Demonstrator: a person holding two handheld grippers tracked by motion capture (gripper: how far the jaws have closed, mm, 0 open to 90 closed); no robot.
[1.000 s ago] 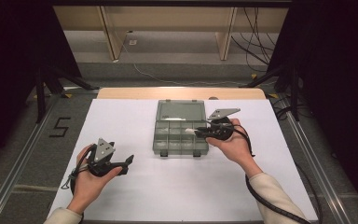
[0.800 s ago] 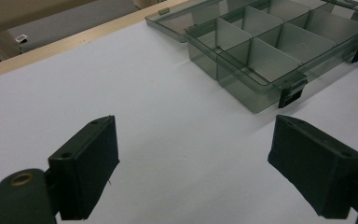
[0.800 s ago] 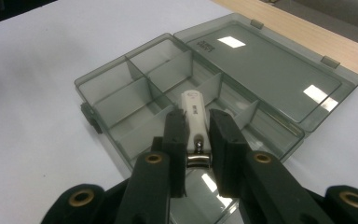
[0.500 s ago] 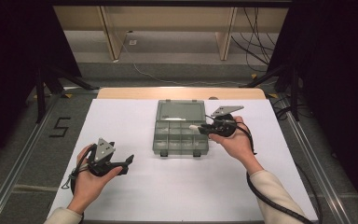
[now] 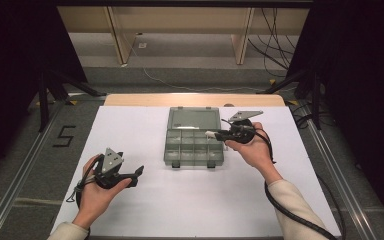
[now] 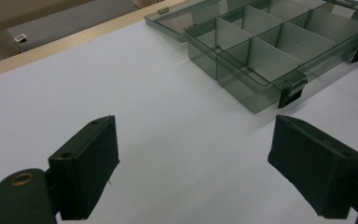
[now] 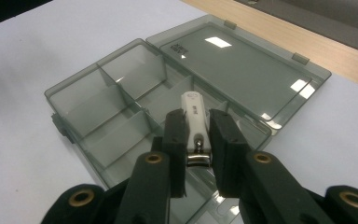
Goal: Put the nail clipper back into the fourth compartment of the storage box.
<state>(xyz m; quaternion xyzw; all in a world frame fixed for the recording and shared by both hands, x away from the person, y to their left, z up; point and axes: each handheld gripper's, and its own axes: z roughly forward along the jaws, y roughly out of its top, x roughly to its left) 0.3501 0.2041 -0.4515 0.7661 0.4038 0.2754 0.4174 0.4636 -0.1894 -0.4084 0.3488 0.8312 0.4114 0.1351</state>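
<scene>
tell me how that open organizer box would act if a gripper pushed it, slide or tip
The box is low and wide and lies flat on the white table, so it would probably slide, not tip. Its thin clear walls and bare compartments suggest it is light and may skate easily. The lid lies open behind on small hinges, so a shove there might flex or strain it.

The white-covered tabletop (image 5: 145, 210), with a bare wooden strip along its far edge, carried a translucent grey plastic compartment box (image 5: 190, 150) near its middle, the box's lid lying open flat behind it.

High overhead; 2 close views sharing organizer box (image 5: 192, 136).
</scene>
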